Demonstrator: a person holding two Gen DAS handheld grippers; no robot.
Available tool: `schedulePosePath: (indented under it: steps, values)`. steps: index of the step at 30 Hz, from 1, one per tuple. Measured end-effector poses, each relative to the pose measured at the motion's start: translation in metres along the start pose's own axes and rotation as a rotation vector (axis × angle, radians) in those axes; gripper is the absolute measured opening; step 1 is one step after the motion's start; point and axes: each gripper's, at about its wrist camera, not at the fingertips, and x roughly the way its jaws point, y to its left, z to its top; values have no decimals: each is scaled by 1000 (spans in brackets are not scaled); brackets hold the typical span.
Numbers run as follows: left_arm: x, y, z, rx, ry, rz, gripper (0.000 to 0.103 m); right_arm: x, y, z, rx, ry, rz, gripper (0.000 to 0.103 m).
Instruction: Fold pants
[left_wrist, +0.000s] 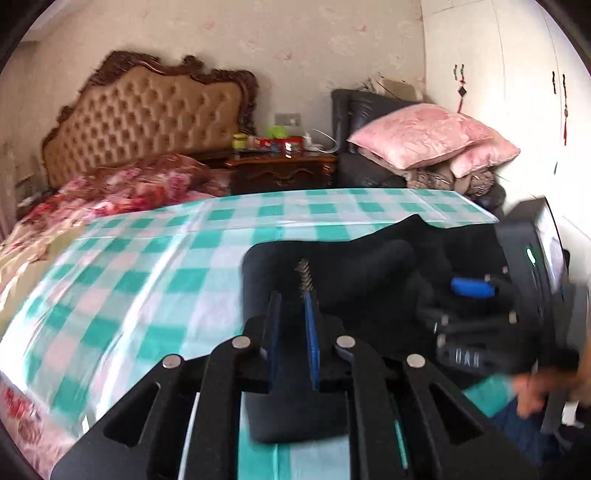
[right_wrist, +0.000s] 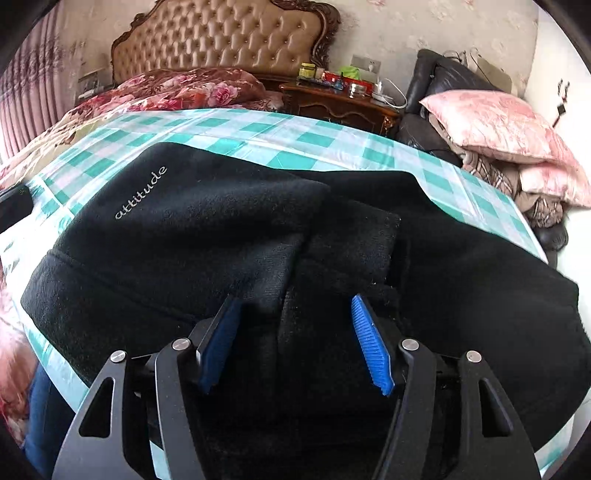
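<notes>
The black fleece pants (right_wrist: 184, 240), with "attitude" stitched in white script (right_wrist: 140, 194), lie bunched and partly doubled over on the checked sheet. My right gripper (right_wrist: 295, 332) hovers just above their middle, its blue pads (right_wrist: 369, 347) wide apart and pressing on nothing. In the left wrist view my left gripper (left_wrist: 291, 295) has its jaws nearly together on the left edge of the pants (left_wrist: 369, 266), and a flap of black cloth hangs beneath it. The right gripper (left_wrist: 476, 295) shows over the pants at the right.
A green-and-white checked sheet (left_wrist: 147, 280) covers the bed. Behind it are a floral quilt (left_wrist: 140, 184), a tufted headboard (left_wrist: 147, 114) and a cluttered nightstand (left_wrist: 284, 166). Pink pillows (left_wrist: 424, 136) are piled on a dark chair at the right. A person's hand (left_wrist: 535, 391) is at the lower right.
</notes>
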Motion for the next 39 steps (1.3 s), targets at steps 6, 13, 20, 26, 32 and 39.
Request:
schedulePosePath:
  steps: [6,13,20,26,32,39]
  values:
    - [56,20,-17,-118,246,-16,15,-3,0,-8,1,-25,15,63]
    - [65,33,34,-71,190,-61,18,-3,-5,-10,23,-42,45,64]
    - [101,64,61,-79,223,-34,20,-5,-6,-9,35,-34,60,64]
    - [151,60,64,-39,350,-30,52,-5,-5,-8,32,-30,57,64]
    - [86,92,66,-216,190,-8,52,-5,-4,-9,32,-31,56,65]
    - [2,74,4,-297,105,-30,27,-5,-2,-6,18,-19,42,66]
